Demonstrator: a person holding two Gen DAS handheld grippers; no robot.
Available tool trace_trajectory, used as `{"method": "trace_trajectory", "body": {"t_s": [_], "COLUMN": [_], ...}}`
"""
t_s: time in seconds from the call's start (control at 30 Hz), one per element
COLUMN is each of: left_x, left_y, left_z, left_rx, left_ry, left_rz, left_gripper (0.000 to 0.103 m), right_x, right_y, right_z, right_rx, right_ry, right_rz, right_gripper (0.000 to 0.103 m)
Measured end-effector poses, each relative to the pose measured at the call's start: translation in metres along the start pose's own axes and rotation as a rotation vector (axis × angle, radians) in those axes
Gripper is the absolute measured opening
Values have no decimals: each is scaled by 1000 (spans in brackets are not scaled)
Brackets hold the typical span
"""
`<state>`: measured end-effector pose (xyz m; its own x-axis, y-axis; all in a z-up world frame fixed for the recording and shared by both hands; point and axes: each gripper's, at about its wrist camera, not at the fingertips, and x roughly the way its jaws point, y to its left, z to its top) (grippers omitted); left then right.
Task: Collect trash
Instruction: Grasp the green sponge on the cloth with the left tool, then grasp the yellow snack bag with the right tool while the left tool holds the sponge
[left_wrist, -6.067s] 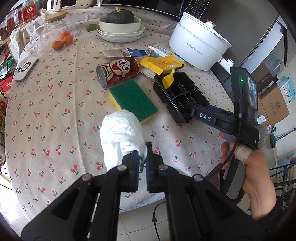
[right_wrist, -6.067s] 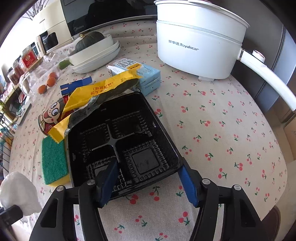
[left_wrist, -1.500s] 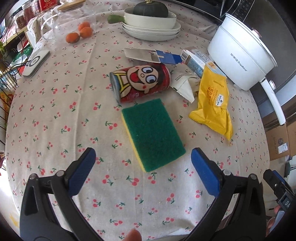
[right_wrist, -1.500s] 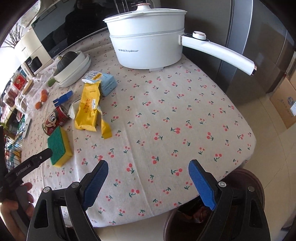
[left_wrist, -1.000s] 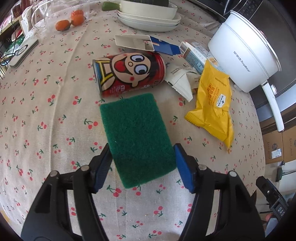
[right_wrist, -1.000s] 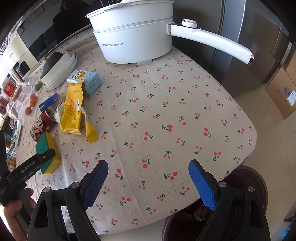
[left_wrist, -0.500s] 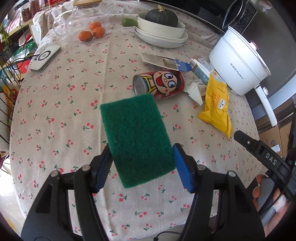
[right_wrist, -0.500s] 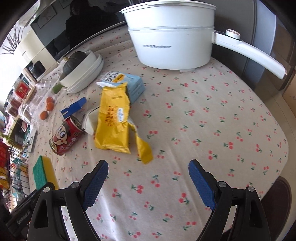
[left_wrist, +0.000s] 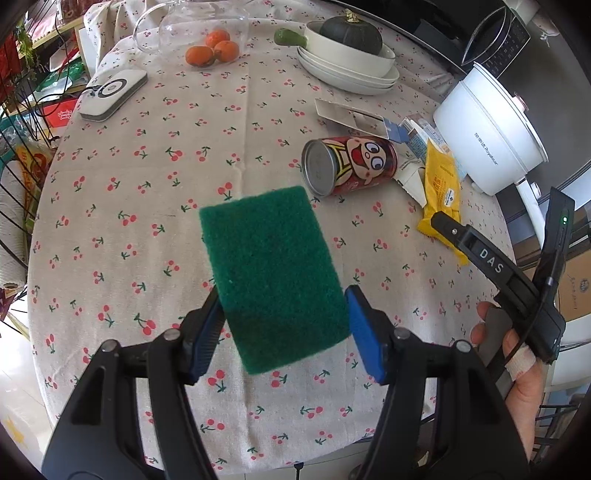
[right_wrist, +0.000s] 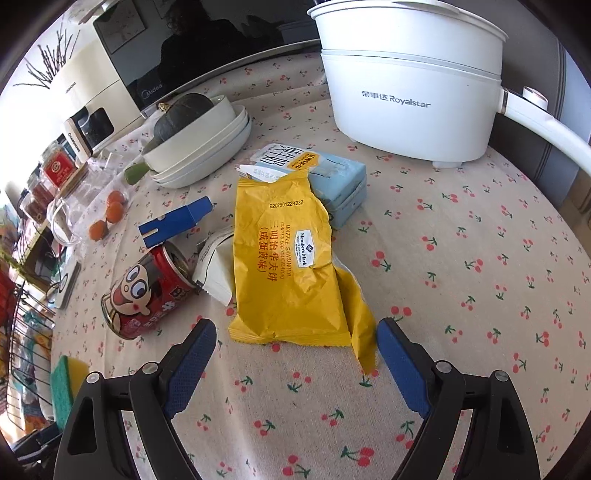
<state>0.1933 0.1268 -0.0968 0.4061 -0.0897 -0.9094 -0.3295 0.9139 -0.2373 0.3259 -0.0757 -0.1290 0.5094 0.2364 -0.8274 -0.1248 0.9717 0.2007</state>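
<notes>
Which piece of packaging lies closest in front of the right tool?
The yellow waffle sandwich wrapper, just ahead of the open right tool; the red can and blue carton lie farther.

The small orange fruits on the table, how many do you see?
3 orange fruits, clustered at the table's far side under a clear glass jar. More may be hidden behind them.

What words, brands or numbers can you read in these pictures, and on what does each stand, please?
"Royalstar": white electric pot, after Chinese characters.
"Member's Mark", "WAFFLE SANDWICH", "B20260122K232": yellow wrapper.
"Midea": black appliance behind the table.
"DAS": right gripper's arm, left wrist view.
Too small or blurred: blue carton, red can, white appliance at far left.
</notes>
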Motion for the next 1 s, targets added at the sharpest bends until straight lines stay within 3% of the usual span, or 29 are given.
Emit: {"method": "trace_trajectory", "body": {"t_s": [0.07, 0.27, 0.37, 0.8, 1.0], "left_x": [0, -2, -5, -11, -19], "left_y": [-1, -4, -9, -39, -59], "left_z": [-1, -3, -5, -21, -32], "left_rx": [6, 19, 36, 127, 160], "left_ry": [1, 3, -7, -17, -10], "left_rz": [4, -1, 2, -4, -66], "left_gripper": [66, 66, 66, 66, 66], "right_x": [5, 2, -12, -95, -139], "right_y": [1, -1, -11, -28, -39], "right_z": [0, -5, -8, -21, -30], "right_rx": [-10, -69, -63, -165, -180], "right_ry": [0, 19, 17, -29, -36], "right_rz": [-4, -15, 4, 63, 85], "right_gripper": [87, 27, 21, 16, 8]}}
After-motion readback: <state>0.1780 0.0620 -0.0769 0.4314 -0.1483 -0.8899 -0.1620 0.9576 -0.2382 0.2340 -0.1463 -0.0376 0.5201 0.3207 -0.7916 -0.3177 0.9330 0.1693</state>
